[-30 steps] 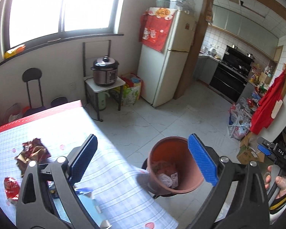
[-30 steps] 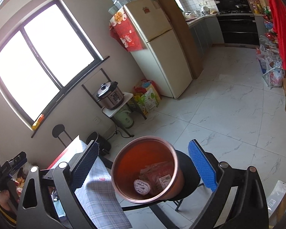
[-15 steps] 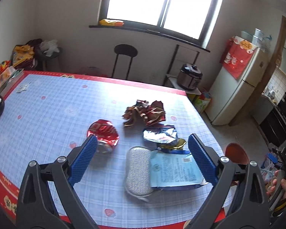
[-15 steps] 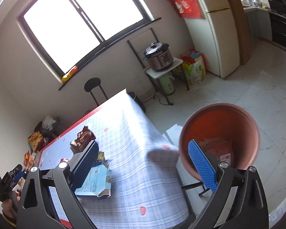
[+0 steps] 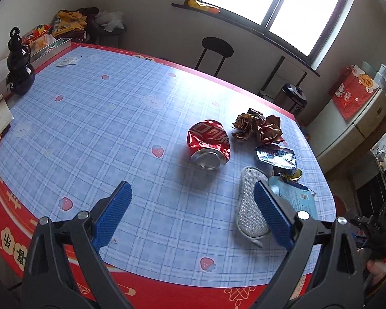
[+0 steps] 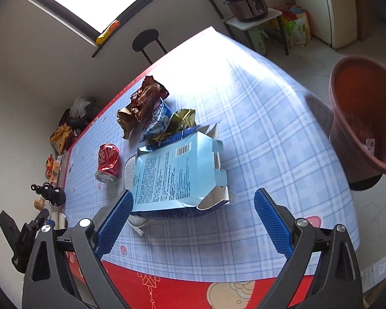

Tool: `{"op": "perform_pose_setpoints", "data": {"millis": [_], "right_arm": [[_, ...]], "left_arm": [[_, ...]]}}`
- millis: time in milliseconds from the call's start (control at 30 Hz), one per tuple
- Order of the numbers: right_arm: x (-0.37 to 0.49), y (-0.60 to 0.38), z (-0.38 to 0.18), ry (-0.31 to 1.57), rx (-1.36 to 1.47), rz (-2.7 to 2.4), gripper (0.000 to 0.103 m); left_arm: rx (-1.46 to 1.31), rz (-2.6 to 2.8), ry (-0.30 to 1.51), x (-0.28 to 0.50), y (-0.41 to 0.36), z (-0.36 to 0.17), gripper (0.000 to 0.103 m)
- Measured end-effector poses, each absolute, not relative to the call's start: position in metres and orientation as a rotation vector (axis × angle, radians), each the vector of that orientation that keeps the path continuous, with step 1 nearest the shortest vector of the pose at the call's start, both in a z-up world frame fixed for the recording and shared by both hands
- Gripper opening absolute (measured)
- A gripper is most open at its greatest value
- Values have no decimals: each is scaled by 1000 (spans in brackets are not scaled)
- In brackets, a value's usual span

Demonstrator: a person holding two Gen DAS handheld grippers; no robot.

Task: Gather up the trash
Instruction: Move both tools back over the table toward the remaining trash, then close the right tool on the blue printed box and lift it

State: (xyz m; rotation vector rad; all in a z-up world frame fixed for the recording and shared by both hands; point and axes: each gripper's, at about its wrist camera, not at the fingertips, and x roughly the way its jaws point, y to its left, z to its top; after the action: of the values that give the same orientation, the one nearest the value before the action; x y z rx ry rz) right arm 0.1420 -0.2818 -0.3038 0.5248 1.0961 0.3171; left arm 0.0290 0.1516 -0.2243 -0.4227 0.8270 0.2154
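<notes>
Claws left (image 5: 191,217) and right (image 6: 191,217) gape wide over crumpled can (image 5: 209,144) and flattened glossy carton (image 6: 176,176).

We see bright light pour in from the window (image 5: 272,0), too white to see through. The tablecloth (image 6: 244,82) shines white there. Edges bend round and dark.

Bright window (image 5: 270,7) behind checked table (image 5: 103,118)

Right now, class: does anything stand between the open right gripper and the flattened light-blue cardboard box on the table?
Nothing visible. The right gripper faces the flattened light-blue cardboard box directly, with only bare checked tablecloth between them.
</notes>
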Motion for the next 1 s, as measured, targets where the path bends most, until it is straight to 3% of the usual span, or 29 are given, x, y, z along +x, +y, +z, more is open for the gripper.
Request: {"op": "perform_pose_setpoints", "data": {"millis": [333, 700, 800, 867, 933, 1000], "right_arm": [[134, -257, -346, 1168, 689, 227, 94], [143, -232, -376, 1109, 917, 175, 92], [146, -237, -384, 1089, 1001, 145, 83], [148, -237, -388, 1095, 1020, 131, 72], [148, -239, -390, 1103, 1029, 125, 52], [146, -241, -388, 1091, 1045, 130, 48]], "left_arm": [[-375, 156, 899, 63, 176, -246, 94], [-302, 100, 959, 80, 205, -262, 94], [-294, 88, 966, 83, 212, -266, 94], [-295, 81, 968, 86, 214, -267, 94], [-301, 74, 968, 87, 214, -269, 94], [-308, 71, 969, 88, 214, -270, 94]]}}
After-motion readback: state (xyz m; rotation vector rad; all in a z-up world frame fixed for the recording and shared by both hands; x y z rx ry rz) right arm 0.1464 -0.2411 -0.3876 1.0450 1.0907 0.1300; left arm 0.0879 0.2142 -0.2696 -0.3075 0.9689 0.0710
